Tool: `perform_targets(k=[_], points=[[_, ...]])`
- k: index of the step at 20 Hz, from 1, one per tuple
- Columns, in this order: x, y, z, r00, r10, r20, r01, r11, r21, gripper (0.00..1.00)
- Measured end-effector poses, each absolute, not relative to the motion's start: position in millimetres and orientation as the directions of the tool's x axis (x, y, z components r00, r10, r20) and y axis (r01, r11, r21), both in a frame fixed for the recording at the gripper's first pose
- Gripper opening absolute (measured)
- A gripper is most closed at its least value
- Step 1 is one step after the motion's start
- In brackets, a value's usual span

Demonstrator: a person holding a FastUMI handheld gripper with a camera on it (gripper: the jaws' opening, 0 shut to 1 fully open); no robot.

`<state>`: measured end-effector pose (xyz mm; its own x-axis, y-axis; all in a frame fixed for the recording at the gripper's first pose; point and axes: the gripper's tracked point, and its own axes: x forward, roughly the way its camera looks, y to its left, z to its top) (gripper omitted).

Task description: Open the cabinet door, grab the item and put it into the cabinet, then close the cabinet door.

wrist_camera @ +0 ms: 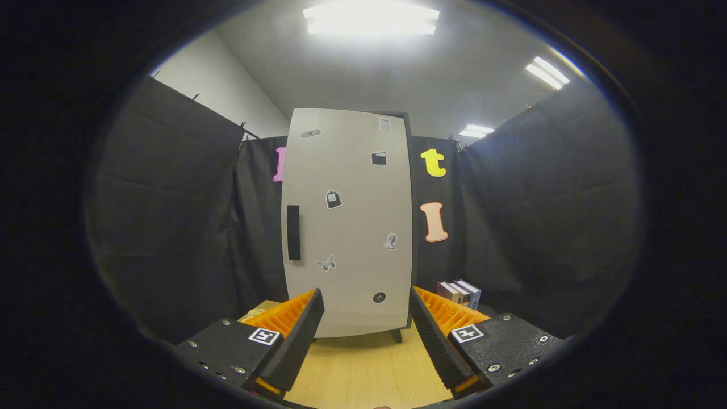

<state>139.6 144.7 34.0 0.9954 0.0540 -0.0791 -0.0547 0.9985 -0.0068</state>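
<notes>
Door's shut, tool [366,318] spread wide, empty.
Stiff cabinet door [347,221], probably light: hook the slim handle [293,232] at 9 o'clock.

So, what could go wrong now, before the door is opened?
1. The gripper is open and well short of the door; the handle is slim and off to one side of the fingers' line, so the grip could miss or slip.
2. The cabinet stands on thin legs; a hard pull might shift it.
3. The boxes sit close beside it and may get bumped.
</notes>
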Motion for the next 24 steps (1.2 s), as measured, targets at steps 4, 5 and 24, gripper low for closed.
perform_targets(k=[4, 5, 24], points=[[123, 147, 23, 0.997, 0.039, -0.067, -0.040, 0.999, -0.003, 0.93], [120, 150, 19, 0.996, 0.042, -0.077, -0.042, 0.999, 0.001, 0.93], [110, 154, 11, 0.994, 0.054, -0.094, -0.052, 0.998, 0.028, 0.93]])
